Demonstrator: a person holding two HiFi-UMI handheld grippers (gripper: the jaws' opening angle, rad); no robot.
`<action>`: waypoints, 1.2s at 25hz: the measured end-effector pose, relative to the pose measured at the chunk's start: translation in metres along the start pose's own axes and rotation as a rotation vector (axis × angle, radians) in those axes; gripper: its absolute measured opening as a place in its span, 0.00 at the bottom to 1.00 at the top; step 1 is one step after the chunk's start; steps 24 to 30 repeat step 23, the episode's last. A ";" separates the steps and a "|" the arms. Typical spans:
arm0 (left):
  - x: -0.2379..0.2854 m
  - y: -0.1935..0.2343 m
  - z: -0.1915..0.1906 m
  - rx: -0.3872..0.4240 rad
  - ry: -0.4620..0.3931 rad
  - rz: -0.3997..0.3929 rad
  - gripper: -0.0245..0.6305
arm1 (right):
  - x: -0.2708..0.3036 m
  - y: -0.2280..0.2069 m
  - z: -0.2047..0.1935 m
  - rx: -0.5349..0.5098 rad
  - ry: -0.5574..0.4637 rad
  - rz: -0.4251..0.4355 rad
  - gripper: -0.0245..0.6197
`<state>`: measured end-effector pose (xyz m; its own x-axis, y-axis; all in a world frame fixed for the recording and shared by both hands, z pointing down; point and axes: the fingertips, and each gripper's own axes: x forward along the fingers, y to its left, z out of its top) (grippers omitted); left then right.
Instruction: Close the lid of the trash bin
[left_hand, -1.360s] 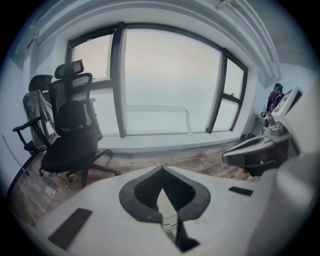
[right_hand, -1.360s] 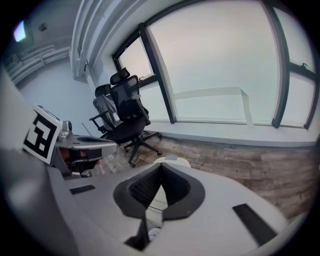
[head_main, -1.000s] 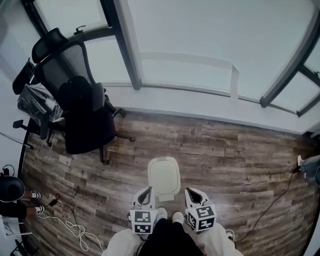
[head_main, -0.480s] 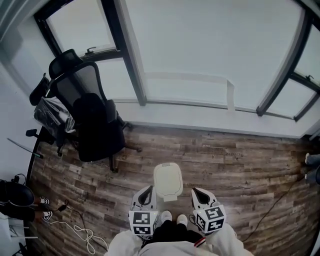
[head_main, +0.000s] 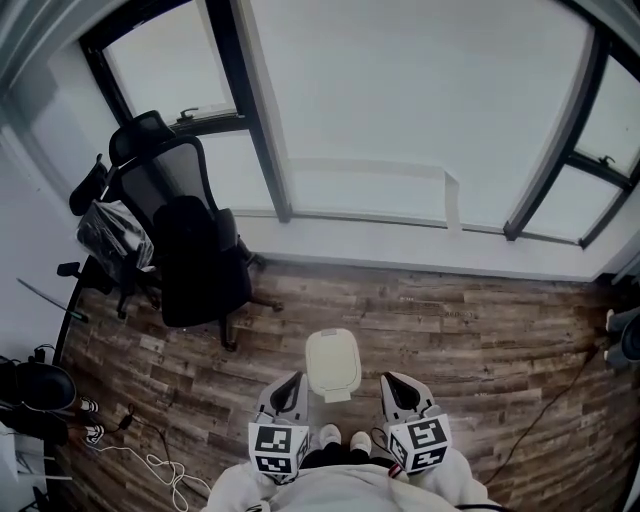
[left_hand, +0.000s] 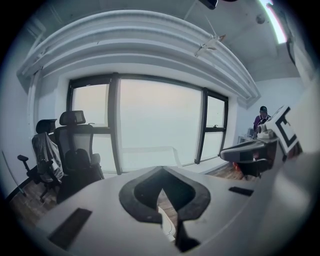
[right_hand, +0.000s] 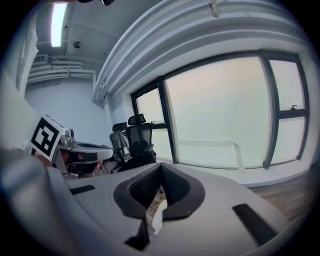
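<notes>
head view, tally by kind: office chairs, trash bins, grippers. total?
Office chairs: 2
Trash bin: 1
Grippers, left gripper and right gripper: 2
Total: 5

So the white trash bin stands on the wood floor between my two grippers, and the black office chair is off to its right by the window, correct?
Not quite. The head view shows the black office chair off to the left of the trash bin, by the window, not to its right. The rest holds: the white bin stands on the wood floor between the left gripper and the right gripper.
</notes>
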<state>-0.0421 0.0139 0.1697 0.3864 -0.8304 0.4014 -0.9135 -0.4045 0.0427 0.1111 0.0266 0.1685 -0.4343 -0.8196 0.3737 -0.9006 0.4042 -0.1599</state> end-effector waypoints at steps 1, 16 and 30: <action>-0.001 0.001 0.001 -0.001 -0.005 0.003 0.04 | 0.000 0.000 0.002 0.002 -0.005 -0.002 0.07; 0.001 0.008 0.011 0.019 -0.031 0.011 0.04 | 0.005 0.002 -0.002 0.004 0.000 -0.017 0.07; 0.013 0.022 0.016 0.022 -0.038 0.005 0.04 | 0.020 0.003 0.002 0.005 0.003 -0.025 0.07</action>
